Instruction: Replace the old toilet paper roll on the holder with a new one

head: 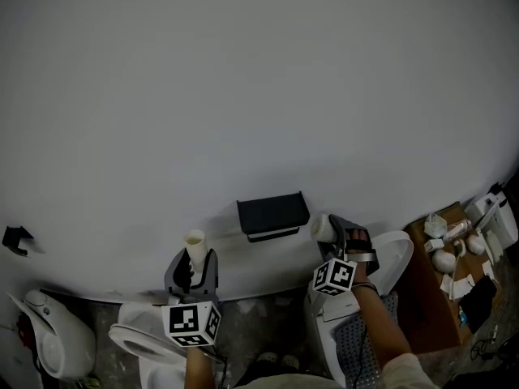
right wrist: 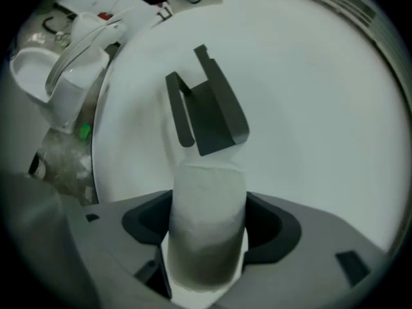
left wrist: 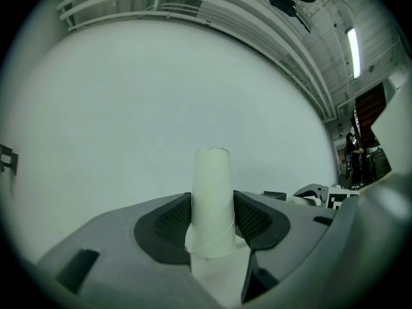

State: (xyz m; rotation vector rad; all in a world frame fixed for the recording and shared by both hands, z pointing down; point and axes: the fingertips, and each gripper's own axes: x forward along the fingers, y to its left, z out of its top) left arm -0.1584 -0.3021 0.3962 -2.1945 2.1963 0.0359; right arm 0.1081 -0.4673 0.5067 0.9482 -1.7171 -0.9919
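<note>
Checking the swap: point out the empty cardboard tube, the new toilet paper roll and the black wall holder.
empty cardboard tube (left wrist: 212,198): left gripper view, middle of its side.
new toilet paper roll (right wrist: 207,217): right gripper view, its outer wrap.
black wall holder (head: 272,214): head view, its front cover.

Wall (head: 259,96): plain white, fills most of your view.
Left toilet (head: 134,339): white, low on your left.
Right toilet (head: 393,258): white, on your right.
Brown board (head: 426,302): far right, strewn with small white items.
</note>
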